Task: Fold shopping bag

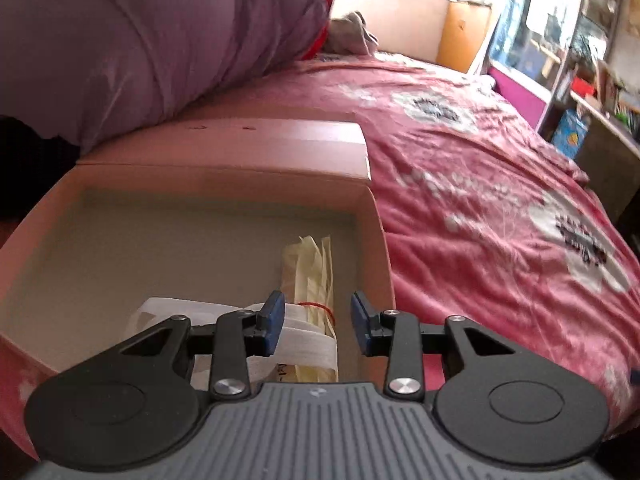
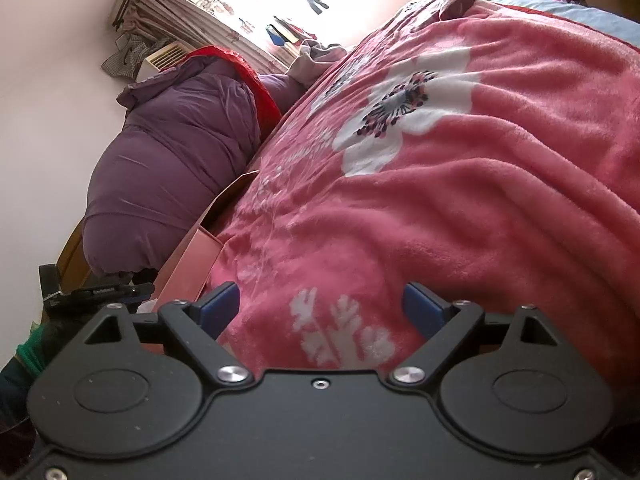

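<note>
Currently: left gripper [image 1: 316, 322] over the pink box [image 1: 376, 216], jaws partly apart and empty.

Folded shopping bags [image 1: 308, 276] lie inside the box against its right wall: thin, light, limp and probably slippery film, best pinched across a bundled band or the red tie [image 1: 318, 306]. Right gripper [image 2: 320, 312] is wide, empty, above the pink floral blanket [image 2: 460, 208]. That soft, wrinkled bed surface gives poor folding support. Purple bedding [image 1: 140, 48] borders the box; the room is cluttered.

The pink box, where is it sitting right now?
In the left wrist view the pink box lies open on the red floral blanket, left of centre, just below the purple bundle, with folded bags inside.
</note>
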`<action>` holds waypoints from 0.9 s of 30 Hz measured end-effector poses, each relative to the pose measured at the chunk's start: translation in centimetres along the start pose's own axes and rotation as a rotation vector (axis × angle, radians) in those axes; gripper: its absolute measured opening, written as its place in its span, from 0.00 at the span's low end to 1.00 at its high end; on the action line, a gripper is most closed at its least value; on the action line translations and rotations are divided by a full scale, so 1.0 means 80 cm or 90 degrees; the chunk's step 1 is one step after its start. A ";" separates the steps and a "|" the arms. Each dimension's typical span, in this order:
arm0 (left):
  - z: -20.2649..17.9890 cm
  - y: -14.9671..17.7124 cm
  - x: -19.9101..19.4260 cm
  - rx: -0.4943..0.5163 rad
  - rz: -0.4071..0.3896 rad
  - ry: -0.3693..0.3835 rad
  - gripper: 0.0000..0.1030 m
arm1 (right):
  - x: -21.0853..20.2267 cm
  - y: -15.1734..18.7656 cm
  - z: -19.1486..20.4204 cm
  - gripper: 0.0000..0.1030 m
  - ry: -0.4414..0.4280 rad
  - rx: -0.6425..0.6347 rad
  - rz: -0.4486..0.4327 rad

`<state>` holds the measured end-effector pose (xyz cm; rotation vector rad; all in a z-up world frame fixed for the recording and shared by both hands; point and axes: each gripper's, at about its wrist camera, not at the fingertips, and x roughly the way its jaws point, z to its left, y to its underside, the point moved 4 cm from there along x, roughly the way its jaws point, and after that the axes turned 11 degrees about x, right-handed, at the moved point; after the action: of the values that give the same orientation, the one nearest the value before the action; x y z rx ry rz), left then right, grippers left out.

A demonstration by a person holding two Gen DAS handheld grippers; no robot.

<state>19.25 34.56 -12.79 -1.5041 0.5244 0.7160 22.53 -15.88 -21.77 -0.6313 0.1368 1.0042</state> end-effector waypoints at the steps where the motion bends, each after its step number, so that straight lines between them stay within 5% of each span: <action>1: 0.000 0.001 -0.003 0.000 -0.002 -0.001 0.35 | 0.000 0.000 0.001 0.89 0.001 -0.003 0.000; 4: -0.005 0.005 -0.015 -0.005 -0.014 0.009 0.41 | 0.002 0.002 0.009 0.89 0.013 -0.038 0.004; 7: -0.017 0.020 -0.036 -0.028 -0.032 0.022 0.60 | 0.004 0.007 0.020 0.91 0.025 -0.075 0.020; 11: -0.040 0.043 -0.053 -0.059 -0.035 0.030 0.73 | -0.008 0.016 0.042 1.00 0.090 -0.126 0.006; 22: -0.176 0.053 -0.080 -0.069 0.003 0.056 0.86 | -0.079 0.034 0.089 1.00 0.245 -0.191 -0.042; 27: -0.259 0.050 -0.098 0.010 -0.027 0.038 0.88 | -0.103 0.046 0.105 1.00 0.282 -0.220 -0.035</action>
<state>13.43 12.96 -10.54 -1.5214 0.5405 0.6348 13.54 -16.01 -13.33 -1.1646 0.3375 0.8272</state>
